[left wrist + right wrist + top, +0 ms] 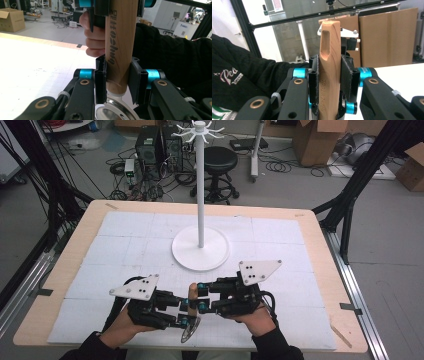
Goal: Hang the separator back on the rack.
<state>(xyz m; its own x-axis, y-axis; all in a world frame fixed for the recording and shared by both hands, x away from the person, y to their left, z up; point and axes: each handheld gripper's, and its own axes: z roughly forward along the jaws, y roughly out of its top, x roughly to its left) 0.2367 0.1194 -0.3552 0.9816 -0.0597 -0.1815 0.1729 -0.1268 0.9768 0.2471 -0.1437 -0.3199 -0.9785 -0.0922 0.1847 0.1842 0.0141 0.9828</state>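
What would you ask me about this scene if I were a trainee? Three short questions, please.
1. True or false: the white stand lies flat on the table.
2. What does the left hand-held gripper clamp? A) a wooden handle B) a cable C) a cup
3. How many hand-held grippers have that handle between their jaws?

Key:
1. False, it stands upright.
2. A.
3. Two: the right hand-held gripper also grips it.
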